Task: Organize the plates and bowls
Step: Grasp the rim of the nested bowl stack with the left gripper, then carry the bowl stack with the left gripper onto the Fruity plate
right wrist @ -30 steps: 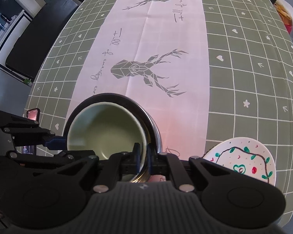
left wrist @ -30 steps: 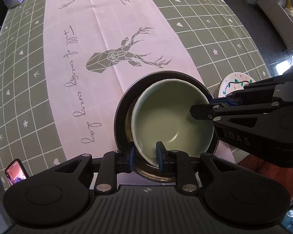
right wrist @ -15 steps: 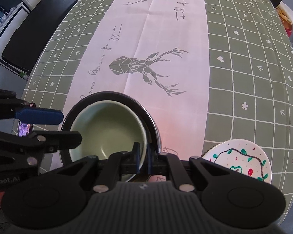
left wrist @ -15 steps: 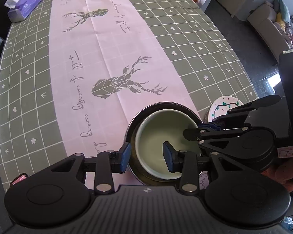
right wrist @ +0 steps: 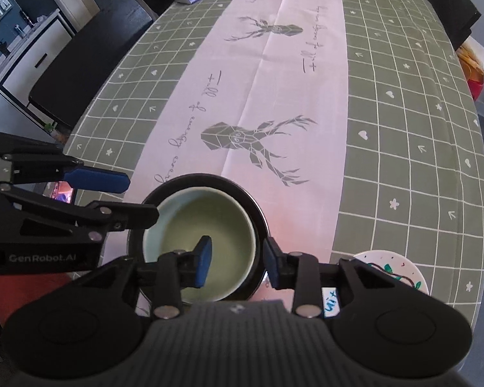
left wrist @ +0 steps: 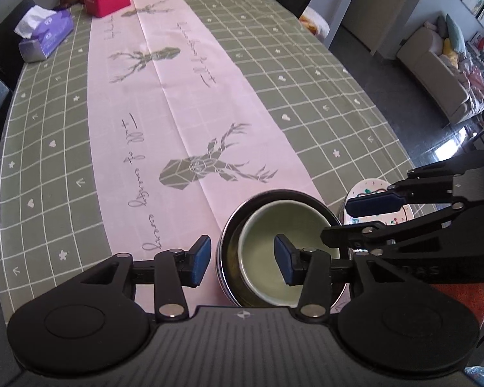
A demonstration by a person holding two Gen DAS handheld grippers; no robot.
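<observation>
Left wrist view: left gripper (left wrist: 242, 259) jaws, a second ago clamped on the green bowl (left wrist: 288, 254) rim, have just been opening and now stand apart, off the rim. Bowl sits nested in the dark metal bowl (left wrist: 229, 225) on the tablecloth (left wrist: 177, 96) near the table's close edge. Right gripper (right wrist: 237, 262) likewise let go, jaws just opened and apart, straddling the rim without touching. Painted plate (right wrist: 409, 267) far right, half hidden behind gripper body. Phone (right wrist: 61, 192) at left mostly covered.
</observation>
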